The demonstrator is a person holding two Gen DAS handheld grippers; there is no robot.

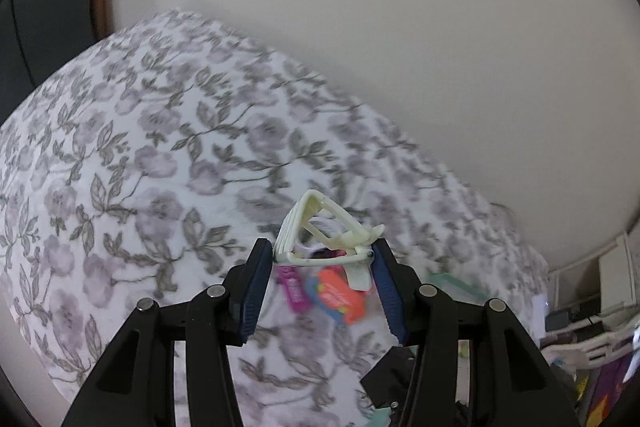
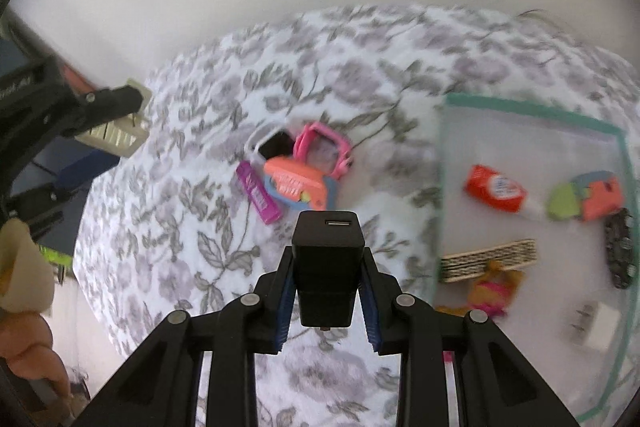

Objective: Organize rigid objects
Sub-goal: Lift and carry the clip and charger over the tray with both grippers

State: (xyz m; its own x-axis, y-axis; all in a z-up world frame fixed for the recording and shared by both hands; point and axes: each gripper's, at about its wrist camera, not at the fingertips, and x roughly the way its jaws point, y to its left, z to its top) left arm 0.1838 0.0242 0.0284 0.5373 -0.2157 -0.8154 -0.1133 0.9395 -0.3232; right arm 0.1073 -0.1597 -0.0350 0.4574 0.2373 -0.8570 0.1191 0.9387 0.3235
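A floral bedspread (image 1: 160,155) meets a plain wall (image 1: 400,27); blurred furniture, perhaps shelving (image 1: 612,283), stands beyond.

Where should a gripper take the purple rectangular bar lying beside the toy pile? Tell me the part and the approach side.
Grip the purple rectangular bar across its narrow width near the lower free end, coming from above. It lies flat on the floral bedspread, its upper end crowded by the orange-and-blue toy.

Matt black plastic charger (image 2: 327,259) (smooth)

Open floral bedspread (image 2: 192,227) lies left of the toy pile (image 2: 296,171); the green-edged tray (image 2: 532,109) is crowded
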